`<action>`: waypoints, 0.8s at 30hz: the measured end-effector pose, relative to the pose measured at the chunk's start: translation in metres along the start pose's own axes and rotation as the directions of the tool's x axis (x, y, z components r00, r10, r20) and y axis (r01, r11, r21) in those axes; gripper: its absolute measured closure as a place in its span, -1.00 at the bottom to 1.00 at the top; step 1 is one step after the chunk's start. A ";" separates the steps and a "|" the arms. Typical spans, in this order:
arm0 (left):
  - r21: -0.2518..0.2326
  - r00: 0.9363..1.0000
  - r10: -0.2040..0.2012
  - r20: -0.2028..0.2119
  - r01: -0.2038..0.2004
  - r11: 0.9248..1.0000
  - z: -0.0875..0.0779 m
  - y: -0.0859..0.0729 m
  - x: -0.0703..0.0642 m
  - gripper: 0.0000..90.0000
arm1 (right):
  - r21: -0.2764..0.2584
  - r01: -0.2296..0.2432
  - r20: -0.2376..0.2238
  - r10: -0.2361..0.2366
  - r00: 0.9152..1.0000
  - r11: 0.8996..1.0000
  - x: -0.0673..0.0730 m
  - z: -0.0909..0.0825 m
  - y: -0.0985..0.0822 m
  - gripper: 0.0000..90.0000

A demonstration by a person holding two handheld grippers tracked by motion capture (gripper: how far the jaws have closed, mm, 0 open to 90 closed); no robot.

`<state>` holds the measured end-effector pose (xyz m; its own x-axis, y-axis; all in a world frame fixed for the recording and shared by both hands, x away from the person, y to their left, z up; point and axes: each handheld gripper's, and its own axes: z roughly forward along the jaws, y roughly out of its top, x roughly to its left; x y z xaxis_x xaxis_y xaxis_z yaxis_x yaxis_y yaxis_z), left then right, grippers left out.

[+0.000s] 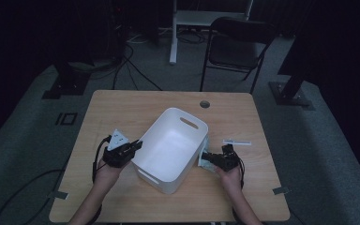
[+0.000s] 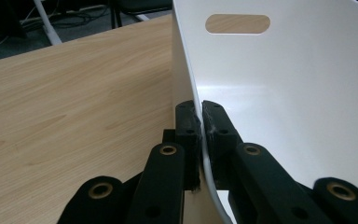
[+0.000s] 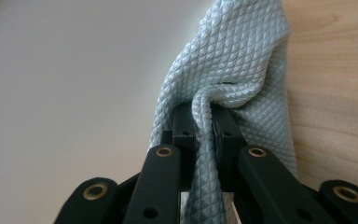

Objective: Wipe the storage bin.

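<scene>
A white plastic tub [image 1: 171, 140] with slot handles stands at an angle in the middle of the wooden table. My left gripper [image 1: 137, 145] is shut on the tub's left rim; in the left gripper view the thin white wall [image 2: 186, 60] runs between the two black jaws, one inside and one outside, at my left gripper [image 2: 201, 122]. My right gripper [image 1: 207, 157] is at the tub's right outer wall, shut on a pale blue quilted cloth [image 3: 233, 60]. The cloth [image 1: 203, 159] is bunched between the jaws and lies against the tub's white side [image 3: 65, 74].
A small white strip [image 1: 237, 142] lies on the table to the right of the tub. The table has a round cable hole [image 1: 205, 104] near its far edge. A black folding chair [image 1: 236, 47] stands beyond the table.
</scene>
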<state>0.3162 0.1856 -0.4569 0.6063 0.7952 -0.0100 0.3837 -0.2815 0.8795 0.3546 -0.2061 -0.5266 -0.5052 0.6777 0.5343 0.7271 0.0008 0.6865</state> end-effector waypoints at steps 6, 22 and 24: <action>-0.002 1.000 -0.002 -0.002 0.002 1.000 0.000 0.000 0.000 0.92 | 0.041 -0.014 0.030 0.013 0.999 0.999 -0.005 0.008 -0.003 0.84; 0.001 1.000 -0.007 -0.016 0.007 1.000 0.000 0.000 -0.001 0.92 | -0.009 0.031 -0.050 -0.031 0.998 0.999 0.018 -0.012 0.005 0.84; 0.001 1.000 -0.007 -0.016 0.007 1.000 0.000 0.000 -0.001 0.92 | -0.039 0.046 -0.075 -0.049 0.996 0.998 0.025 -0.019 0.009 0.84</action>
<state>0.3155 0.1848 -0.4568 0.5924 0.8056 -0.0082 0.3888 -0.2769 0.8787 0.3395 -0.2037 -0.4979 -0.5734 0.6197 0.5358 0.6845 0.0030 0.7291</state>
